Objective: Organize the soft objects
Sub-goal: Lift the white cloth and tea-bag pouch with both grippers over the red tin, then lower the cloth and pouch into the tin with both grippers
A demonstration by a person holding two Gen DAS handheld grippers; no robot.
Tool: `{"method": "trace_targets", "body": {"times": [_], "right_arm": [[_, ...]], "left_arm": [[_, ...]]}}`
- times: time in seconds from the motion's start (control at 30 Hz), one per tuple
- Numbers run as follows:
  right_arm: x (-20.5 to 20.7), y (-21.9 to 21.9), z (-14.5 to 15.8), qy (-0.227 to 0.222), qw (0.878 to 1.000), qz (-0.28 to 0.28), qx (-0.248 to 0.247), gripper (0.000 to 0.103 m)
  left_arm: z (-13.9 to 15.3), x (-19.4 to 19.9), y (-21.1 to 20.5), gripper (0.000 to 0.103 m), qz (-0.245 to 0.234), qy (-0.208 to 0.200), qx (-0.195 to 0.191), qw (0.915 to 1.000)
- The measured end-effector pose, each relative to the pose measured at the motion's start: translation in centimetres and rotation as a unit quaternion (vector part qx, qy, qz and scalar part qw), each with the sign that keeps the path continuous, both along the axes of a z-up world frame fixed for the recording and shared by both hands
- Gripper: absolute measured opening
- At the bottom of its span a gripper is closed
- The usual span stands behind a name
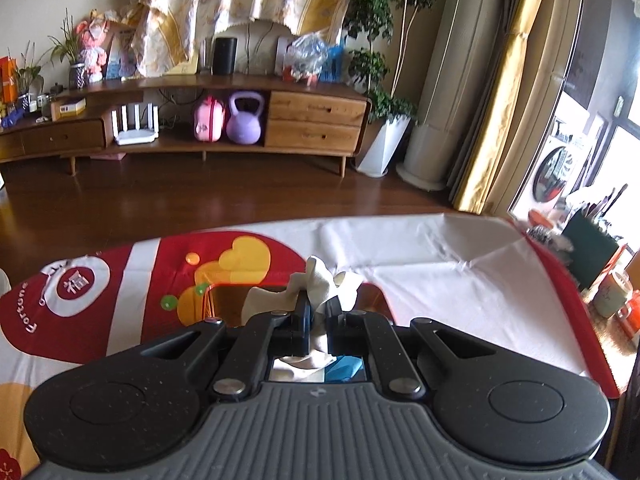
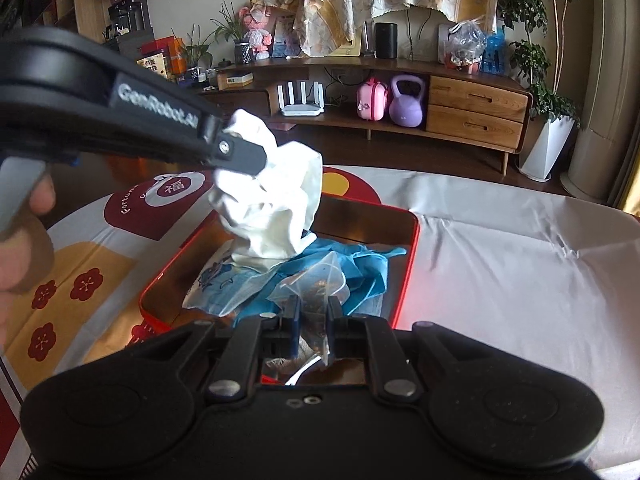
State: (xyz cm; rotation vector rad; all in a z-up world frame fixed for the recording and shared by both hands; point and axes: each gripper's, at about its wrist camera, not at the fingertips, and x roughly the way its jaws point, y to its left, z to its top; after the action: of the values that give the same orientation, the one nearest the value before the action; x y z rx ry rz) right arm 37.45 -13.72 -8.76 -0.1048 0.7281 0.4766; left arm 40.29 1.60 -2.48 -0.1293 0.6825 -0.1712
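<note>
My left gripper (image 1: 318, 308) is shut on a crumpled white cloth (image 1: 320, 280). From the right wrist view the left gripper (image 2: 244, 156) comes in from the upper left and the white cloth (image 2: 276, 204) hangs from it over a red tin box (image 2: 414, 240). Its lower end touches the pile inside. In the tin lie a blue glove-like cloth (image 2: 360, 264) and a white cloth with blue print (image 2: 216, 280). My right gripper (image 2: 312, 312) is low over the tin's near side, shut on a clear plastic bag (image 2: 320, 276) with something dark inside.
The tin stands on a table with a white, red and yellow cloth (image 2: 520, 264). A person's hand (image 2: 20, 240) holds the left gripper's handle. Cups and a dark green box (image 1: 596, 248) crowd the table's right edge. A wooden cabinet (image 1: 312, 116) stands across the floor.
</note>
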Motion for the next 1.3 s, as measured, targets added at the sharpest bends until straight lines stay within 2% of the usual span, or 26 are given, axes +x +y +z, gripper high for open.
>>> {"method": "trace_targets", "body": {"times": [0.57,0.73,0.97,1.2,1.3], "right_arm": [[1.6,-0.1,-1.7,0.015,1.000,-0.013,0.010,0.018],[1.8,-0.1,-1.7,0.017,1.000,-0.015,0.012,0.019],[1.7,-0.1,-1.6,0.012,1.000,-0.011,0.008,0.026],[1.2,-0.1,-1.5,0.001,1.000,-0.007,-0.001,0.031],[0.8,-0.3,-1.2,-0.002,1.000,-0.006,0.001,0.035]], "left_arm": [[-6.0,2.3,-0.4,0.007,-0.001,0.078,0.027,0.9966],[-6.9,2.3,-0.5,0.007,-0.002,0.086,0.029,0.9958],[-7.3,1.8,-0.6,0.008,-0.007,0.094,0.039,0.9947],[-7.1,1.0,-0.7,0.017,-0.011,0.090,0.052,0.9946],[-7.0,0.7,-0.3,0.031,-0.006,0.089,0.048,0.9948]]}}
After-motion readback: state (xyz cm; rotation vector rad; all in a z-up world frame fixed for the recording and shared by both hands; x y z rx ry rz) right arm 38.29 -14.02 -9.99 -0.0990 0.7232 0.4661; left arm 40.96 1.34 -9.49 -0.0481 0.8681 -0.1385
